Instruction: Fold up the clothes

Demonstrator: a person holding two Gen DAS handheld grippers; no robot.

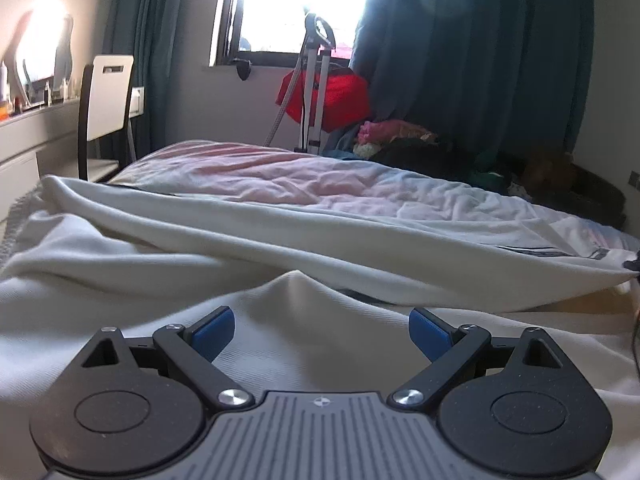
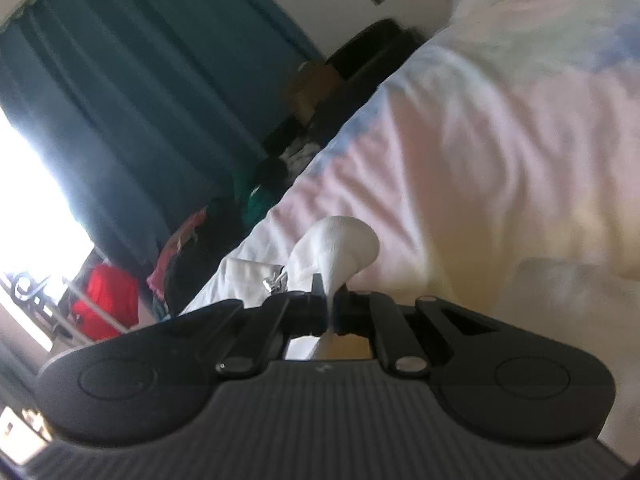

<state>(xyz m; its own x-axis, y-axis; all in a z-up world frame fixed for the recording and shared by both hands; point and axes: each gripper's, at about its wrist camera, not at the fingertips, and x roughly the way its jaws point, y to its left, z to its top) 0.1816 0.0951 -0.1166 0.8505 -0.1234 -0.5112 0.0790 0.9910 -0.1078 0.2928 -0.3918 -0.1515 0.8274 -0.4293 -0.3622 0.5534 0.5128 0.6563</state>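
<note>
1. Your left tongs (image 1: 321,334): jaws wide apart, empty, over the cream knit garment (image 1: 280,240) spread on the pastel-sheeted bed (image 1: 304,184).
2. Your right tongs (image 2: 331,300): clamped tight on a pinched fold of that garment (image 2: 336,252).

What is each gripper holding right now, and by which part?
The right gripper pinches a bunched fold of the white garment. The left gripper is open over it, holding nothing.

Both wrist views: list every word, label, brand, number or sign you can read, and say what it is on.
No text can be read in either view.
Cream garment: dark print near its right edge, too small and blurred to read.
Left gripper: a small round emblem on the body, no letters.
</note>
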